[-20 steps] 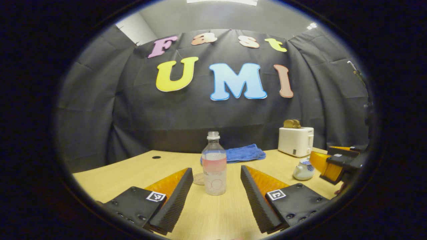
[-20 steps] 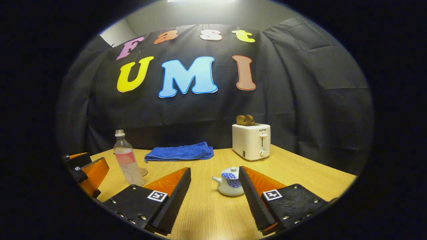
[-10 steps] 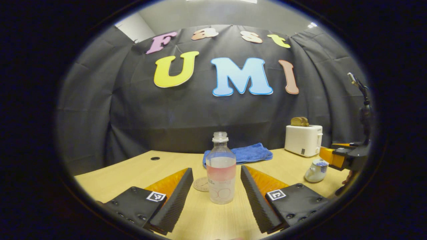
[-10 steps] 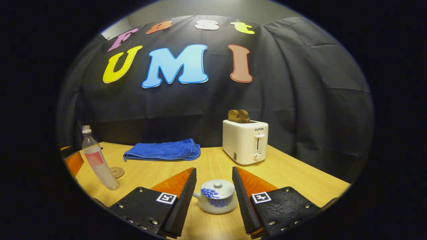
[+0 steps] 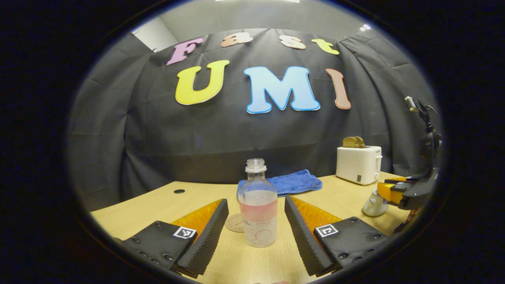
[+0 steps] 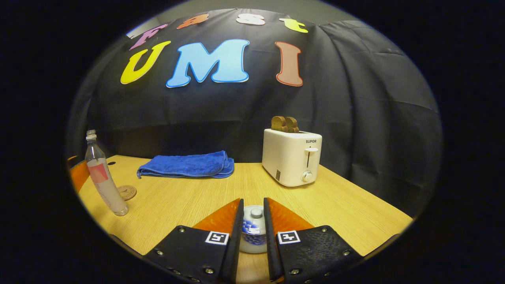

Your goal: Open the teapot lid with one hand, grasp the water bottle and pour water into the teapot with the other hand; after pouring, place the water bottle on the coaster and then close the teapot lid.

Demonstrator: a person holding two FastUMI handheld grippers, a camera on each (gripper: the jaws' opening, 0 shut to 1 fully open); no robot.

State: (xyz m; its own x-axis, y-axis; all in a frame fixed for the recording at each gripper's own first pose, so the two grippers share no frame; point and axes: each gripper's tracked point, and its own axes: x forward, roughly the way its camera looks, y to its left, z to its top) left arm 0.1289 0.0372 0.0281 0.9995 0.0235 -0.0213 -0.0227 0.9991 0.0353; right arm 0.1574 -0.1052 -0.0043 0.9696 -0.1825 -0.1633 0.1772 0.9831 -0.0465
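On the wooden table (image 6: 189, 203), the teapot (image 6: 252, 230) sits between my right gripper (image 6: 252, 240) fingers, lid (image 6: 254, 215) on. The fingers have narrowed to a slim gap around the pot and hide its flanks and spout; I cannot tell whether they press on it. In the left gripper view the pot (image 5: 373, 203) is half covered by that same gripper (image 5: 398, 193) at the far right edge.

The bottle (image 5: 258, 205) stands upright and uncapped between my left gripper (image 5: 256, 230) fingers, which are spread wide, apart from it on both sides. The coaster (image 5: 235, 223) lies just behind it, partly hidden by the bottle.

Farther back lie a folded blue towel (image 6: 185, 165) and a white toaster (image 6: 292, 161) holding toast (image 6: 285, 124). Bare tabletop runs between bottle and teapot; the table's right edge lies close beyond the toaster.
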